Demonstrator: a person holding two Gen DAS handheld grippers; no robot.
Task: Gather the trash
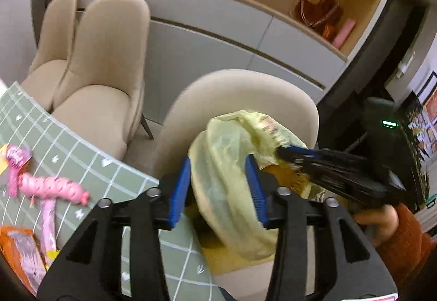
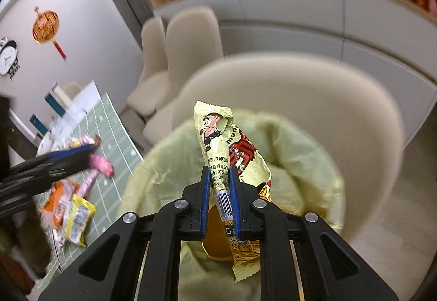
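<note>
One yellow wrapper [image 2: 232, 159], upright, clamped in right tool [image 2: 220, 191]

Beige chairs [image 1: 103, 77] (grey cabinets [image 1: 207, 36] behind)

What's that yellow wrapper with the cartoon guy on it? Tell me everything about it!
The yellow wrapper is a crinkly, shiny snack packet, plastic by the look of it, with a cartoon figure near its top, red and black lettering, printed Chinese text and a barcode. It looks crumpled and flat. The right gripper pinches it near the barcode, holding it roughly upright above the open yellow trash bag, which sits on a beige chair.
</note>
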